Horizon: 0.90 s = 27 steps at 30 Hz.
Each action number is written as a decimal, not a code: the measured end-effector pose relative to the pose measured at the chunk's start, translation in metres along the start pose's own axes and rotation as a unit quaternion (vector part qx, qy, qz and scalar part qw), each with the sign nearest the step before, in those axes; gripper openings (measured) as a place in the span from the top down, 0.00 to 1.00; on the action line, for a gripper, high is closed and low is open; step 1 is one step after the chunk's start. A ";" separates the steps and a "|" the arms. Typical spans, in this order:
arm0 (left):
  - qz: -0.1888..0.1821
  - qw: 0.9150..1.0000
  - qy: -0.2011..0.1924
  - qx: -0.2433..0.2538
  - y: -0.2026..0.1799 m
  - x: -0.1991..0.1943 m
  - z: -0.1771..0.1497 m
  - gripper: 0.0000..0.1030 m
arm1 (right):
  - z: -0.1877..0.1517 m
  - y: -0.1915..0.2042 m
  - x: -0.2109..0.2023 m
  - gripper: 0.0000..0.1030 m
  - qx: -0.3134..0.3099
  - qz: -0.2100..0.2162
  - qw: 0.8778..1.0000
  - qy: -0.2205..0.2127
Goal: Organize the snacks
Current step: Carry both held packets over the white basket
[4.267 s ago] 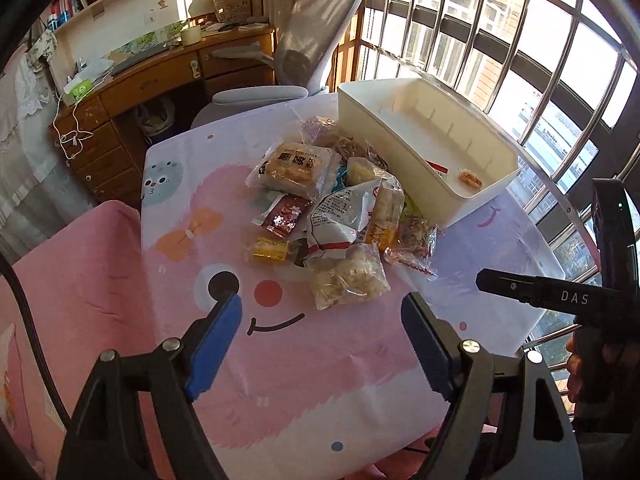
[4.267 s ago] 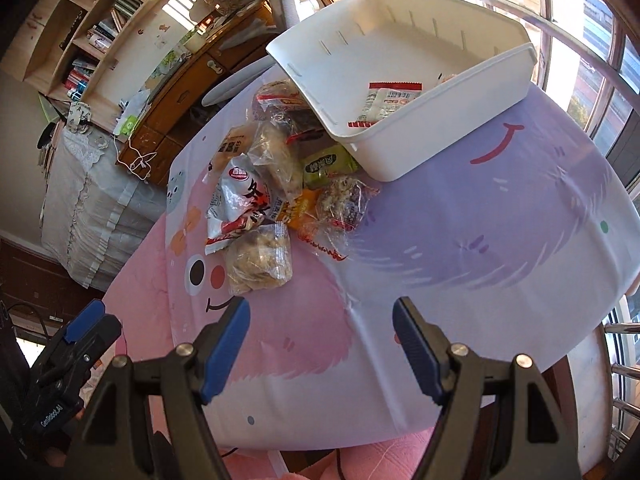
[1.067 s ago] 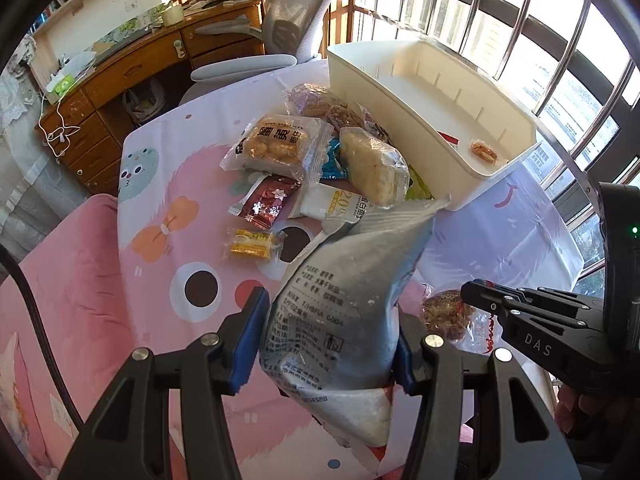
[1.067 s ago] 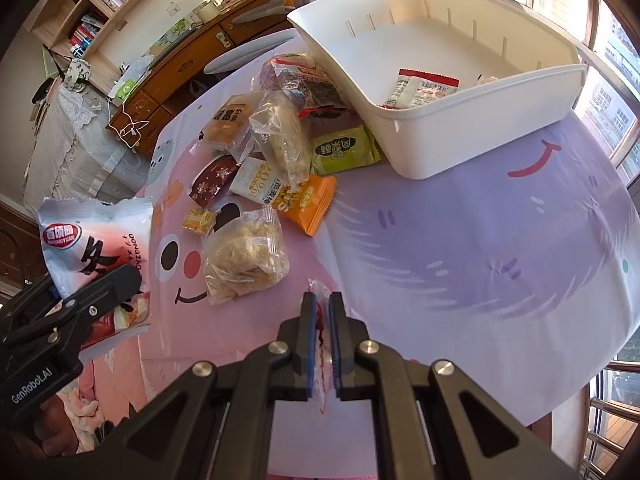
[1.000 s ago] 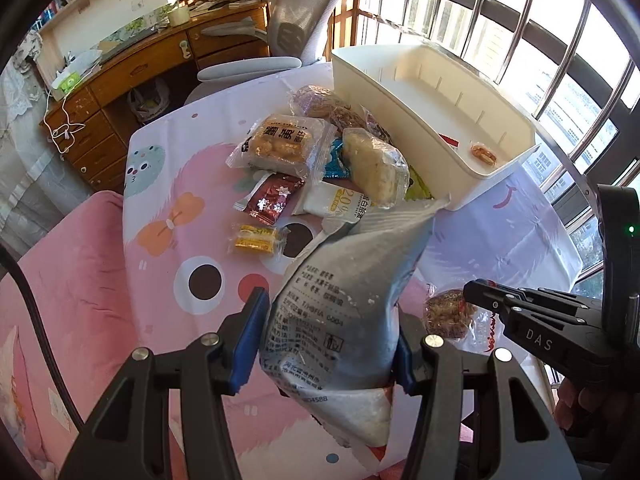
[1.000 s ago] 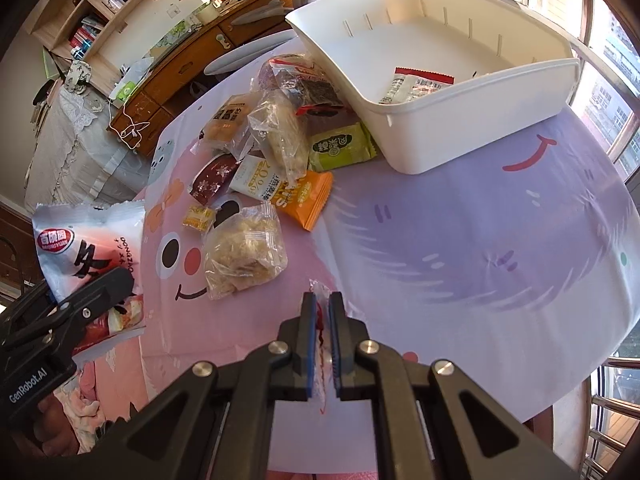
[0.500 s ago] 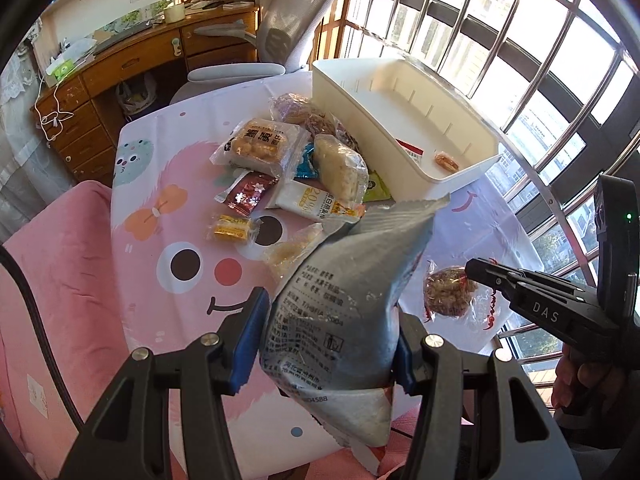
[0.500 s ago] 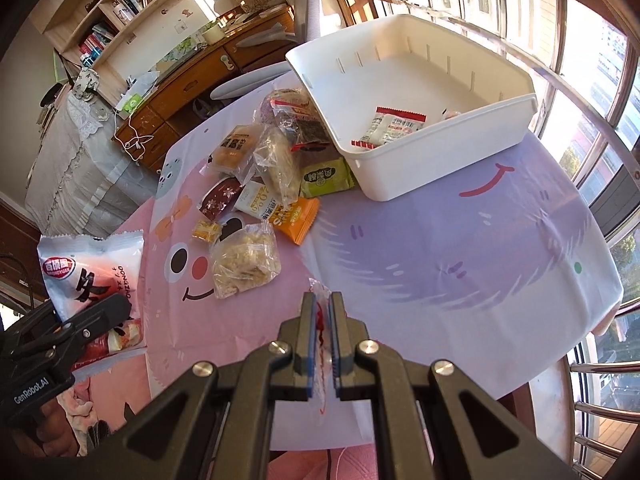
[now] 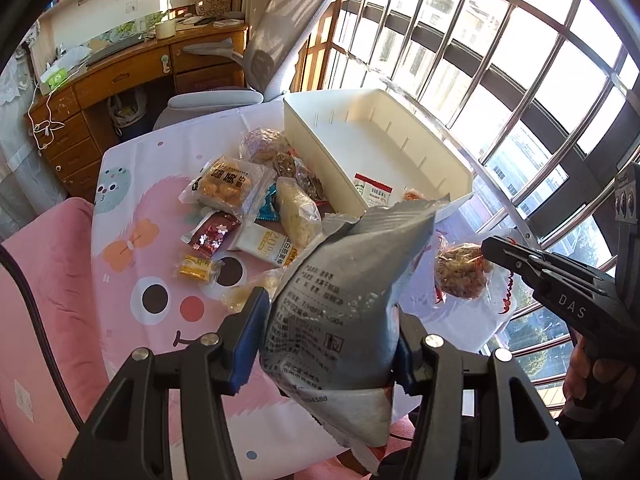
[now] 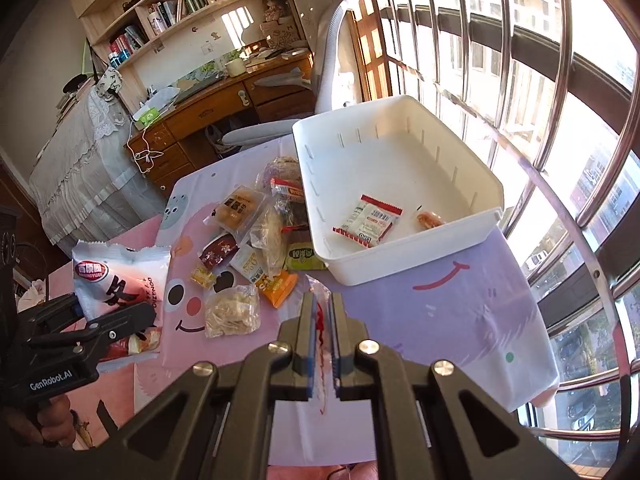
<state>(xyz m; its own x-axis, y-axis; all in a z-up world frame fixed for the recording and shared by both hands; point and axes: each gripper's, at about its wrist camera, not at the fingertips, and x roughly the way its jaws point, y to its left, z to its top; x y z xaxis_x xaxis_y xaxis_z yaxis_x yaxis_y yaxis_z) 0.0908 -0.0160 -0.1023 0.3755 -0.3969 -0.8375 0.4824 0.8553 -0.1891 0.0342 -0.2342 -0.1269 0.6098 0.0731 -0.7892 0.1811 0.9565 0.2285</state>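
The left gripper [image 9: 328,336] clamps a puffy grey-backed snack bag [image 9: 344,296] above the table; light, crushable, best held mid-body; the right gripper [image 10: 321,344] pinches a clear crinkly nut packet [image 9: 460,276] by its slippery edge seam.

Left gripper [image 9: 328,340] is tilted downward, blue pads clamped on both sides of a grey snack bag [image 9: 348,292]. Right gripper [image 10: 321,344] has its pads pinched nearly together on a clear wrapper's edge [image 10: 320,332].

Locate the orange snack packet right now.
Right wrist view: the orange snack packet lies on the table, left of the white bin, between the green packet and the clear bag of pale snacks.
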 end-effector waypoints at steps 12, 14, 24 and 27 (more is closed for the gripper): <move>0.012 0.999 -0.033 -0.037 -0.057 0.024 0.055 0.48 | 0.068 -0.039 -0.016 0.94 -0.084 0.037 0.995 -0.023; 0.013 0.998 -0.039 -0.044 -0.067 0.030 0.064 0.48 | 0.078 -0.049 -0.014 0.94 -0.094 0.041 0.994 -0.022; 0.024 0.996 -0.060 -0.068 -0.112 0.067 0.106 0.48 | 0.118 -0.101 0.004 0.94 -0.128 0.077 0.989 -0.014; 0.026 0.995 -0.063 -0.072 -0.120 0.076 0.115 0.48 | 0.127 -0.111 0.009 0.94 -0.130 0.081 0.988 -0.010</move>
<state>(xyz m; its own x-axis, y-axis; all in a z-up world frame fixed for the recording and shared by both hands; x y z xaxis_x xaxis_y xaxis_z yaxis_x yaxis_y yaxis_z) 0.1529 -0.1877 -0.0844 0.4969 -0.3814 -0.7795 0.3441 0.9112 -0.2265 0.1175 -0.3750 -0.0869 0.6299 0.2284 -0.7423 -0.1238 0.9731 0.1943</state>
